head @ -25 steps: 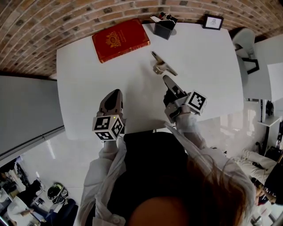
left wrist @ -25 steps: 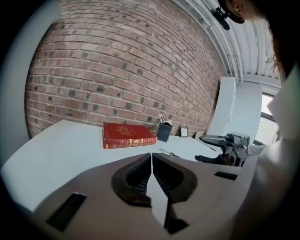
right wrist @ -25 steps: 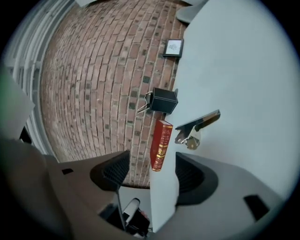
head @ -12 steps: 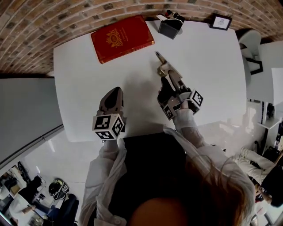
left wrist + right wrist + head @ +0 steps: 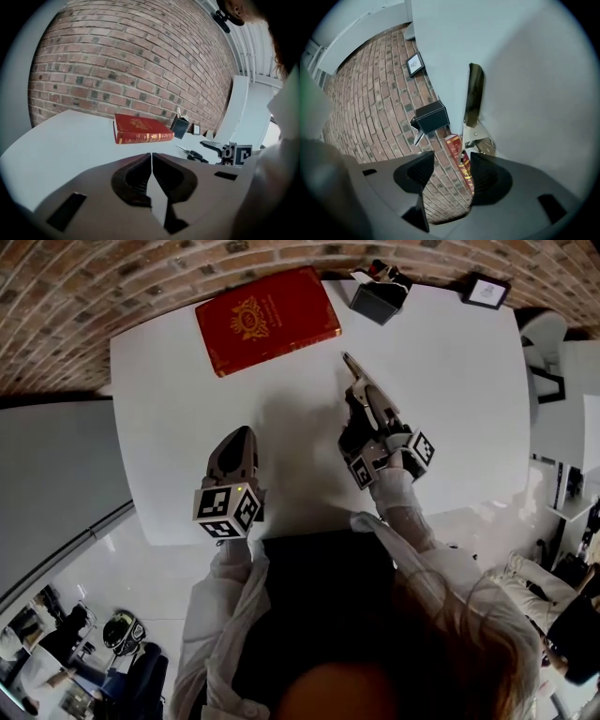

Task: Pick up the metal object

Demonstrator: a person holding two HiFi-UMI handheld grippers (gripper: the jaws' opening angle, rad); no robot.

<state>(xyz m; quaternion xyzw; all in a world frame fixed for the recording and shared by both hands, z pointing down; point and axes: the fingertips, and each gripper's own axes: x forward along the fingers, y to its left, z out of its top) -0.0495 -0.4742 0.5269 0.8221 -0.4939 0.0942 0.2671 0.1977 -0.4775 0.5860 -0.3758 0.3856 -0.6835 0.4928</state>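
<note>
1 step in hand, the reach: your right gripper (image 5: 452, 161), jaws apart and just closing on nothing yet, needs pushing onto the metal object (image 5: 474, 105) just ahead, then clamping; left gripper (image 5: 151, 155) is closed, empty.

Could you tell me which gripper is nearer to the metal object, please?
Right. The right gripper is right at the metal object, its fingers just closing with nothing gripped between them; the left gripper sits well off to its left.
</note>
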